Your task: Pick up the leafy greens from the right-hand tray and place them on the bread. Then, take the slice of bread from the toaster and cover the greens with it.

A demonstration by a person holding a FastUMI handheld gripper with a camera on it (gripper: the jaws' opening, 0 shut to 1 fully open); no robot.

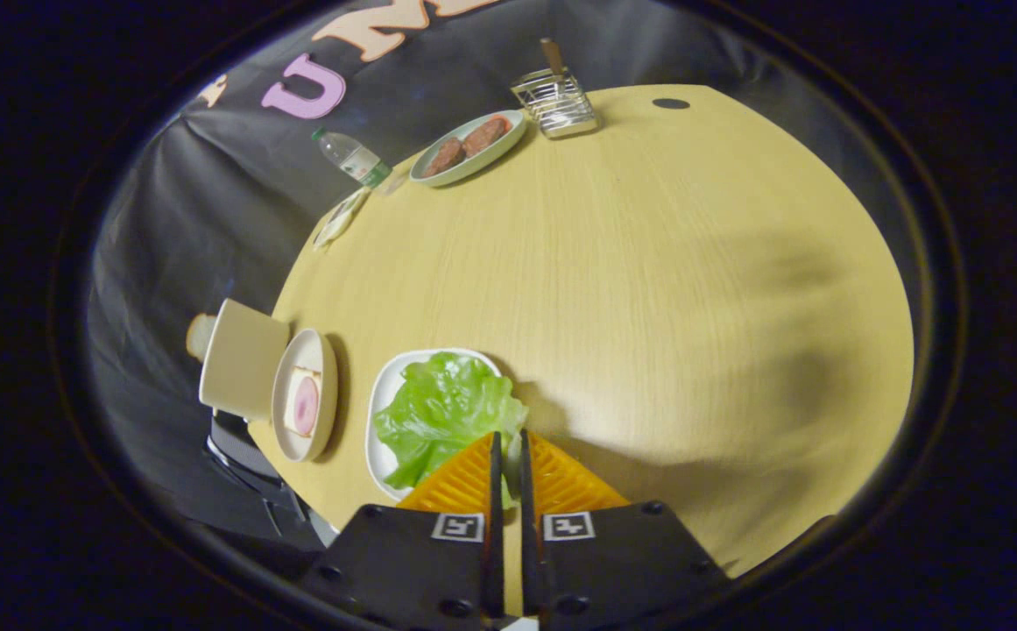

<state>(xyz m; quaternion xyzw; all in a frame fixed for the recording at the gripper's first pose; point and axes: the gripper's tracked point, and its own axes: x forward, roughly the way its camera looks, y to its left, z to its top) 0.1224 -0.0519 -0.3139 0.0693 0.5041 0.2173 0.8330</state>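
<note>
The leafy greens [442, 412] lie on their white tray [379, 412], one edge pinched between the nearly closed gripper [508, 447] (grip looks thin, hard to confirm). First step underway; next, carry them to the bread [302, 401] just beyond.

The gripper [508, 456] has two orange fingers [464, 482], wedge-shaped and ribbed with fine ridges across their flat faces, each edged in black along its inner side. The jaws stand nearly together, a thin slit between them. Behind the fingers sit two black blocky mounts [412, 570] with angled corners. Each mount carries a small square black-and-white marker [458, 527] near the finger base, and round dark screws dot the mounts' corners.
</note>
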